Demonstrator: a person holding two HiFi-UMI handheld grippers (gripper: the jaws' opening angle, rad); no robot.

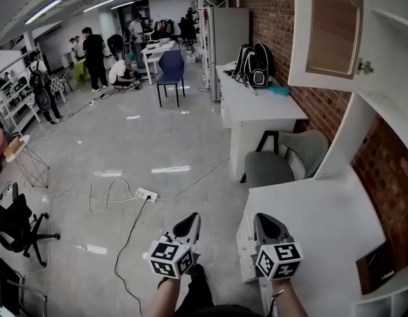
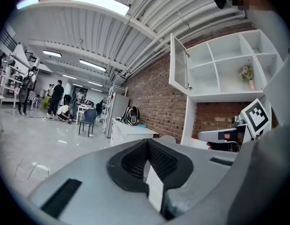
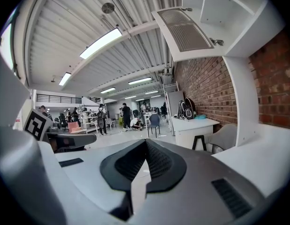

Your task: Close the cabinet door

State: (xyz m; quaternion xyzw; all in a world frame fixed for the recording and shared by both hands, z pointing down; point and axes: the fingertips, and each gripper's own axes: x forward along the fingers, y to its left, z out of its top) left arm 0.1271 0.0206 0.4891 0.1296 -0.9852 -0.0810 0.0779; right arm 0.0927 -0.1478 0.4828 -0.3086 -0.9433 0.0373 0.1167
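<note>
The white cabinet door [image 1: 333,32] with its mesh panel stands swung open at the upper right, its small knob [image 1: 366,66] on the edge next to the open shelves [image 1: 395,78]. Both grippers hang low, well below and left of the door. My left gripper [image 1: 189,224] is shut and holds nothing, and so is my right gripper [image 1: 267,224]. In the left gripper view the jaws [image 2: 147,142] meet, with the open door [image 2: 179,69] up ahead. In the right gripper view the tips [image 3: 146,142] also meet, and the door [image 3: 185,29] is overhead.
A white table [image 1: 323,223] stands under the cabinet at my right. Beyond it are a grey chair [image 1: 283,160] and a white desk [image 1: 257,104] with a black backpack [image 1: 253,65]. A power strip [image 1: 146,194] with cables lies on the floor. People stand far back.
</note>
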